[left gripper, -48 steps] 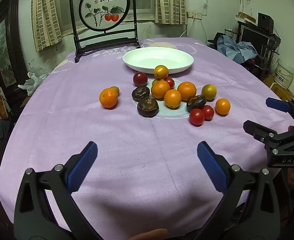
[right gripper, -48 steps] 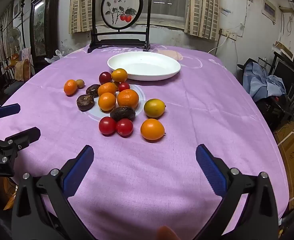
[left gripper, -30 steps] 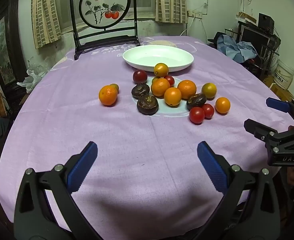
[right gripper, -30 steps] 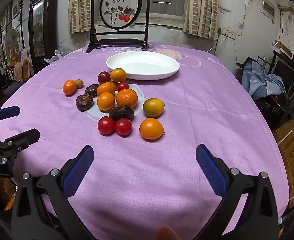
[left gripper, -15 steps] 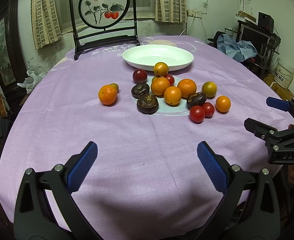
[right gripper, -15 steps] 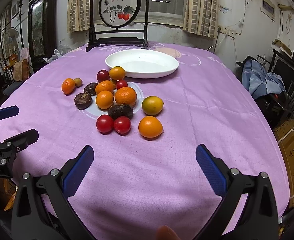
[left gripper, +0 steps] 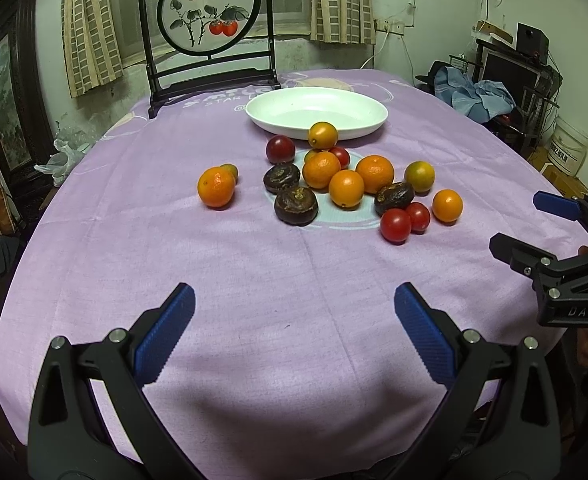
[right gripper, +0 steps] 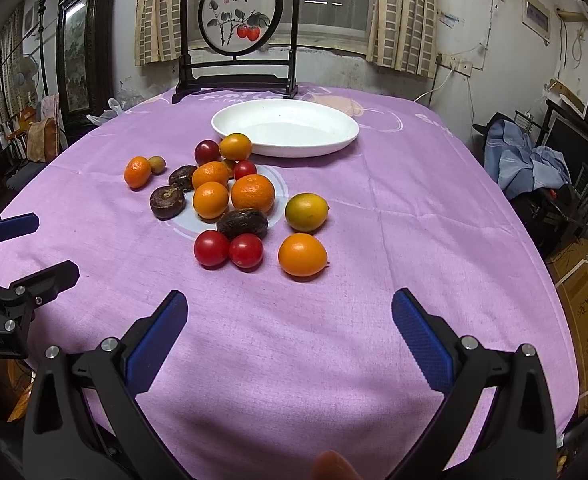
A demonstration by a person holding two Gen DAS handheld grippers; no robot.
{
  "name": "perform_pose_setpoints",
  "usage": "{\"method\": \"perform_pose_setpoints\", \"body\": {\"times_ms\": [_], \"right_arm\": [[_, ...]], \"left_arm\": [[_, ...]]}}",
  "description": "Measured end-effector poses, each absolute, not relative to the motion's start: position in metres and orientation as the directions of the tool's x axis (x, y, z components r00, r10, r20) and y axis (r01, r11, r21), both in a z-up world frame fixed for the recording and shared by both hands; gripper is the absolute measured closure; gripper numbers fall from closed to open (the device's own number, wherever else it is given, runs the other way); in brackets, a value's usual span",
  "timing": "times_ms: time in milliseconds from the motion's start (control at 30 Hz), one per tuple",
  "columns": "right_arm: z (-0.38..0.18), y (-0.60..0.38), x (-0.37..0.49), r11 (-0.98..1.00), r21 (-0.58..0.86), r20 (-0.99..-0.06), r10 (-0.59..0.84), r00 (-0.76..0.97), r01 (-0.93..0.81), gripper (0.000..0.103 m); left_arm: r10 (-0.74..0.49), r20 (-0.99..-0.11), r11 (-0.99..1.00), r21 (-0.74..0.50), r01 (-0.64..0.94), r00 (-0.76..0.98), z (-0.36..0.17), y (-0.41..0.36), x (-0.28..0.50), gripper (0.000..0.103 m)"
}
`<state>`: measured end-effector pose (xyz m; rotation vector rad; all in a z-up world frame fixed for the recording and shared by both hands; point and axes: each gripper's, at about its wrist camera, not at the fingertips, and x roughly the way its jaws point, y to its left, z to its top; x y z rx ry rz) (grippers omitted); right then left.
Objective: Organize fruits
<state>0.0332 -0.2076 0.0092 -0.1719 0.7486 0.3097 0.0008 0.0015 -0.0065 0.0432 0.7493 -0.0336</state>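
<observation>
A pile of fruit lies mid-table on the purple cloth: oranges, red tomatoes, dark passion fruits, and a green-orange citrus. One orange lies apart at the left. An empty white plate stands behind the pile. My left gripper is open and empty, short of the fruit. My right gripper is open and empty, just in front of an orange kumquat.
A framed round persimmon painting stands at the table's far edge. The right gripper shows at the right edge of the left wrist view; the left gripper shows at the left edge of the right wrist view. Clutter and boxes stand right of the table.
Both grippers have crept slightly forward toward the fruit; the jaws stay open and the fruit has not moved.
</observation>
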Motion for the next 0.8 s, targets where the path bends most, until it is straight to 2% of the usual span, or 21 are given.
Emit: {"method": "perform_pose_setpoints", "body": {"times_ms": [800], "right_arm": [[0.0082, -0.2048, 0.0341, 0.941, -0.042, -0.697, 0.214, 0.684, -0.337, 0.001]], "left_arm": [[-0.011, -0.687, 0.999, 0.031, 0.044, 0.727, -0.0079, 0.0042, -0.0001, 0.002]]}}
